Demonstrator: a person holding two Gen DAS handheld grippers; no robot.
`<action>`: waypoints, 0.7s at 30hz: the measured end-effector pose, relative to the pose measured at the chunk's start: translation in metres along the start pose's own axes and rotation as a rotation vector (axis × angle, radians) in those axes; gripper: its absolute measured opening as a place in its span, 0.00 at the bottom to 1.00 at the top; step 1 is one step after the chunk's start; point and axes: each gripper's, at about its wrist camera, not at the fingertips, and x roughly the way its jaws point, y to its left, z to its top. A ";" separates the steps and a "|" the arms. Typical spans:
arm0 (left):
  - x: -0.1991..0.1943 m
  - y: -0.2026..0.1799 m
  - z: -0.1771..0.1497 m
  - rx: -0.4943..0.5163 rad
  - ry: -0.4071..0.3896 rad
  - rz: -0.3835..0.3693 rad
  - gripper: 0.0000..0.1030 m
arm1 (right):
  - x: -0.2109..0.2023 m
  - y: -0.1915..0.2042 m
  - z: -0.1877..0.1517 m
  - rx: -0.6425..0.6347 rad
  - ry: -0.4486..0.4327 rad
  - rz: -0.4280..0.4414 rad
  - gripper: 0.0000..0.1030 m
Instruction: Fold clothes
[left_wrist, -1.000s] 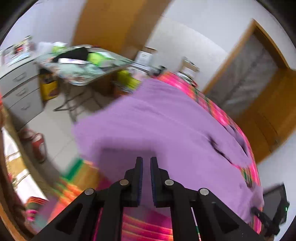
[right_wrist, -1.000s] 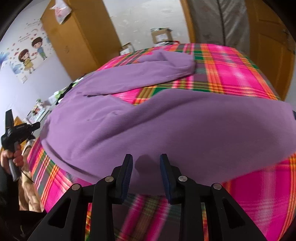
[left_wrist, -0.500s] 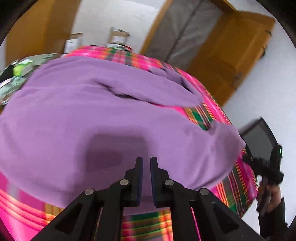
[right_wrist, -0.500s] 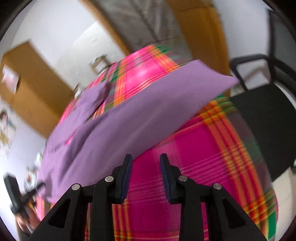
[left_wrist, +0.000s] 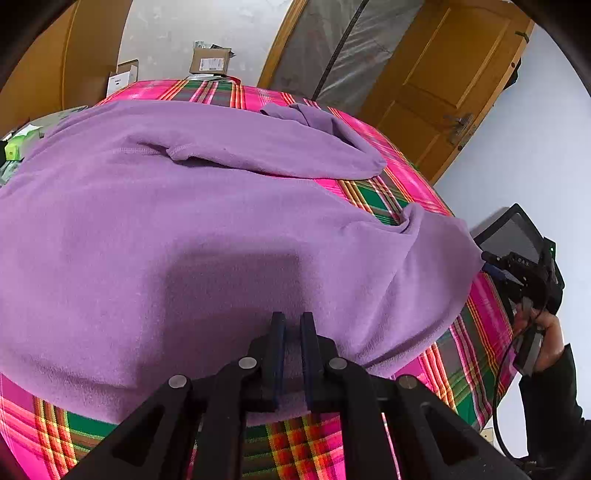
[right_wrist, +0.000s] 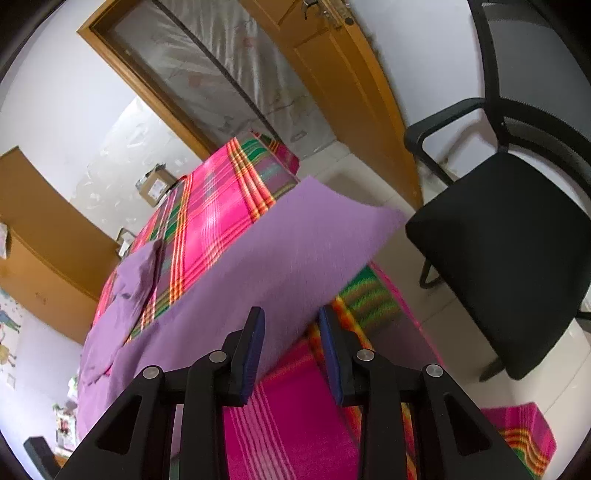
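Right at the left gripper, the jaws stand at a narrow slit with purple cloth showing through the gap. Whether any of it is pinched, I cannot tell. Just behind those fingertips the hem of the purple garment runs across, and nearer than the hem lies a strip of the pink-and-green plaid sheet. Ahead of the jaws the garment spreads flat and broad over the bed. Further ahead one sleeve lies folded across the body, its cuff pointing off to the right. Far right of the jaws a hand holds the right gripper at the garment's corner, with a dark sleeve below it.

Over to the right gripper: its jaws stand well apart and the pads press on nothing. The garment's edge runs in the gap beyond them, purple toward the left finger and plaid toward the right. Ahead and to the right the cloth ends in a squared corner hanging over the bed's edge. Right of the jaws stands a black office chair on the tiled floor. Farthest off are cardboard boxes, a plastic-covered doorway and a wooden door.
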 end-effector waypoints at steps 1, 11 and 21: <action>0.000 0.000 0.000 0.001 -0.001 0.001 0.08 | 0.003 0.000 0.004 0.004 -0.006 -0.002 0.30; -0.001 0.000 -0.001 -0.005 -0.011 -0.001 0.08 | -0.003 -0.027 0.009 0.076 -0.044 0.019 0.08; -0.001 -0.004 -0.001 0.002 -0.013 0.016 0.08 | 0.006 -0.064 0.031 0.205 -0.039 0.029 0.34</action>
